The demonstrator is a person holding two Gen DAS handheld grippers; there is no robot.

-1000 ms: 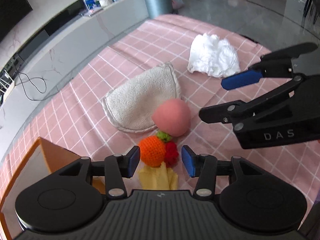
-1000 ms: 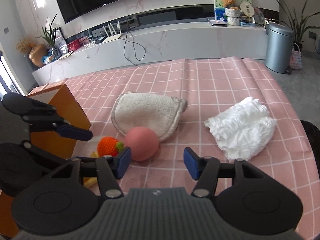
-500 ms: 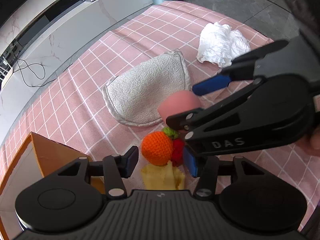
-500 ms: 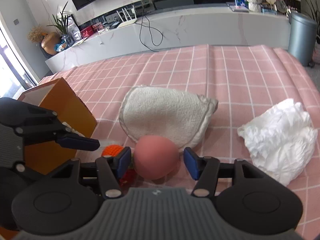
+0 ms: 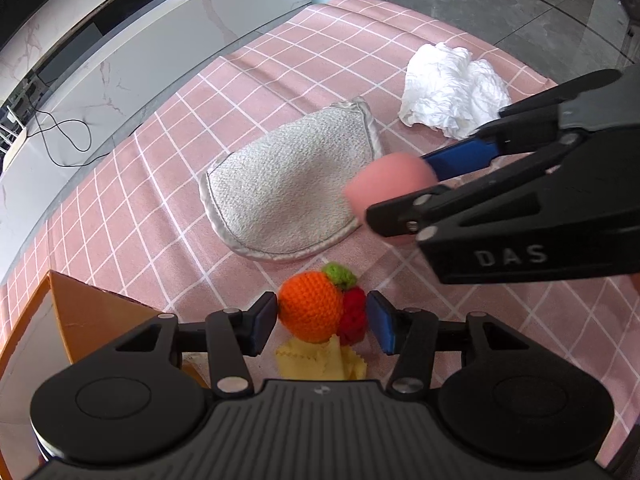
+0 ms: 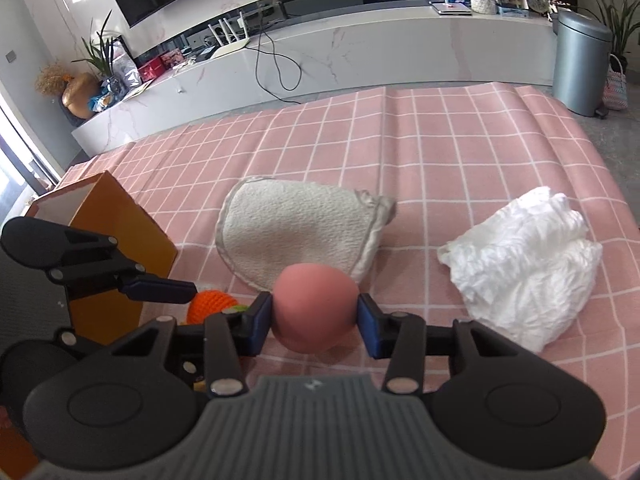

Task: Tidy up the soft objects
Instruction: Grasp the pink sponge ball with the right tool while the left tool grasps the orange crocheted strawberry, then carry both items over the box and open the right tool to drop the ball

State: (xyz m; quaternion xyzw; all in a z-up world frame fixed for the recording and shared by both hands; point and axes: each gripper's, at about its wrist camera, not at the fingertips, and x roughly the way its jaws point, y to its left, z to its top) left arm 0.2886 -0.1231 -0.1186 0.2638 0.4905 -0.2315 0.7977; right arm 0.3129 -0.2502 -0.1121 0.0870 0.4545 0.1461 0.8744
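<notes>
Nearest the left wrist camera, the left gripper point(image 5: 322, 322) stands spread around a crocheted orange fruit toy with a green tuft and a red knitted cluster point(image 5: 320, 308); its blue pads point(image 5: 265, 319) sit just beside the toy on either side, and whether they touch it cannot be told. The jaws have just been opening a little. The toy's long axis runs across the gap, orange body toward the left pad, red cluster toward the right, green tuft pointing away from the camera. It rests partly on a yellow zigzag-edged cloth point(image 5: 320, 362) that lies flat on the pink checked tablecloth point(image 5: 160, 184). At the left stands an orange open-topped box point(image 6: 120, 220); what shows of its inside looks bare, the rest is hidden. Nearest the right wrist camera, the right gripper point(image 6: 316, 322) has just been closing its jaws and now pinches a round soft pink ball point(image 6: 316, 306), both blue pads pressed on its sides; being round, the ball shows no long axis. It sits at the near edge of a flat cream half-round terry cloth with grey binding point(image 6: 296, 232), whose straight edge faces right. Further right lies a crumpled white cloth point(image 6: 524, 256), well apart. Beyond the table stand a grey cylindrical bin point(image 6: 580, 68) and a long white marble console point(image 6: 360, 52)
</notes>
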